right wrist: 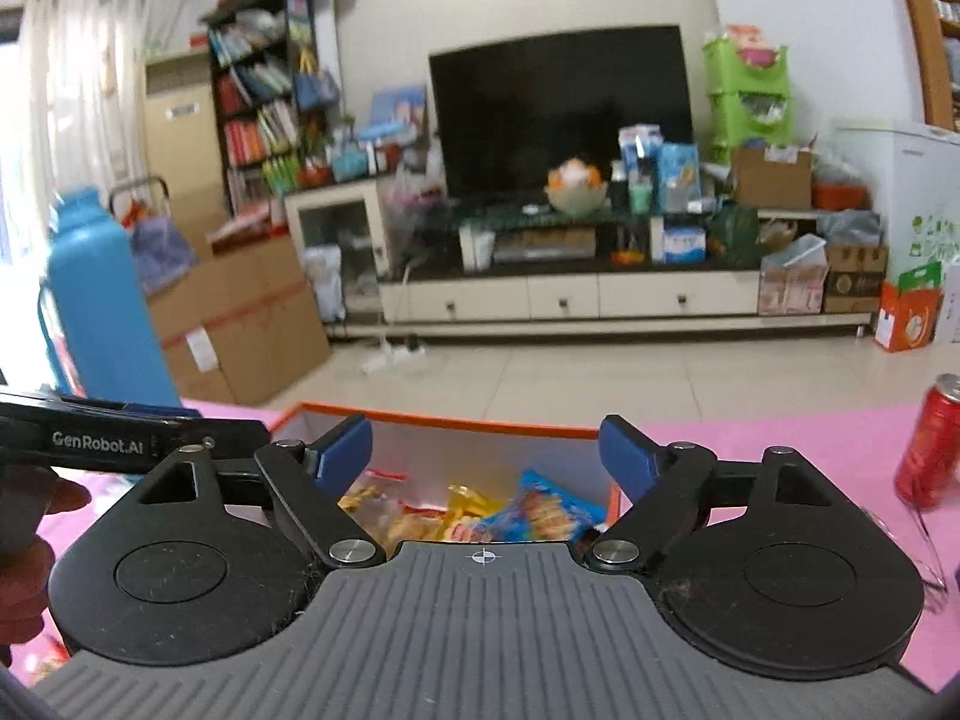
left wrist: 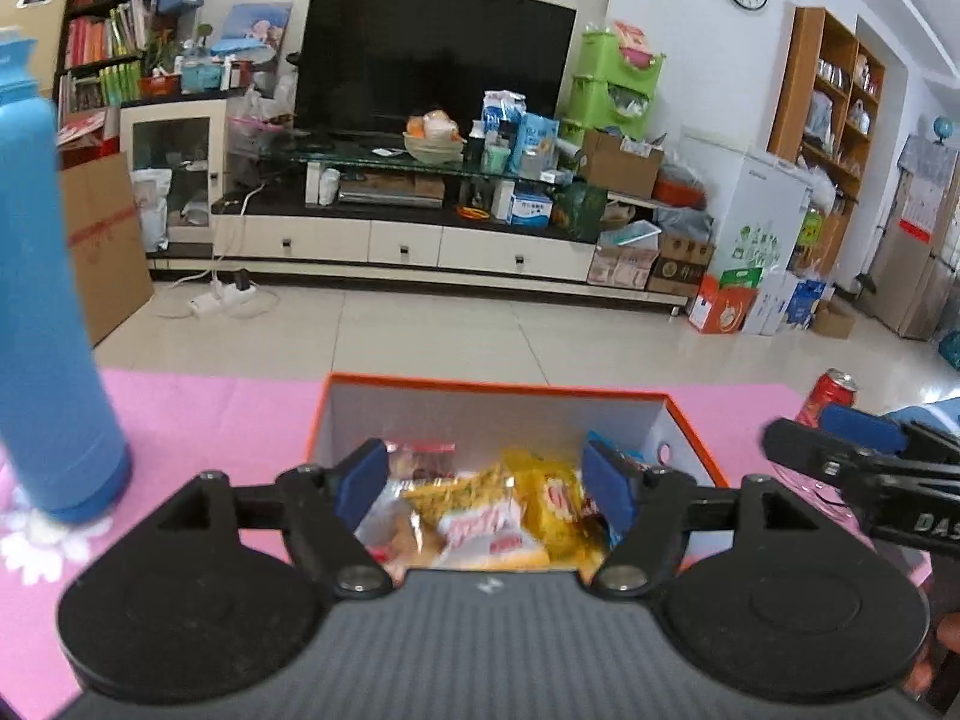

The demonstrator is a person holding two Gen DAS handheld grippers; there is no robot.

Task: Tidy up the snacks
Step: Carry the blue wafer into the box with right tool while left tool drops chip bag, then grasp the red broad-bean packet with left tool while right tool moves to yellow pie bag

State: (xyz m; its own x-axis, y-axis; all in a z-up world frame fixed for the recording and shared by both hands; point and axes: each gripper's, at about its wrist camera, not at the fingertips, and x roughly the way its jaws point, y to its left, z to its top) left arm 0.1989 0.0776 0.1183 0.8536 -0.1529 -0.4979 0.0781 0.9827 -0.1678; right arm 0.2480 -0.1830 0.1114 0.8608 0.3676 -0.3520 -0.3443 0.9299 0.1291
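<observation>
An orange-rimmed box [left wrist: 498, 387] with white inner walls stands on the pink table cover and holds several snack packets [left wrist: 480, 516], yellow, red and blue. My left gripper [left wrist: 483, 483] is open and empty, its blue pads just above the box's near side. The box [right wrist: 450, 420] also shows in the right wrist view with snack packets [right wrist: 528, 510] inside. My right gripper [right wrist: 486, 456] is open and empty above the box's near edge. The right gripper's fingers [left wrist: 840, 450] reach in from the right in the left wrist view.
A tall blue bottle [left wrist: 42, 276] stands on the table to the left of the box; it also shows in the right wrist view [right wrist: 102, 306]. A red drink can [right wrist: 930, 444] stands to the right, seen too in the left view [left wrist: 831, 396]. Beyond the table edge are floor and a TV cabinet [left wrist: 420, 240].
</observation>
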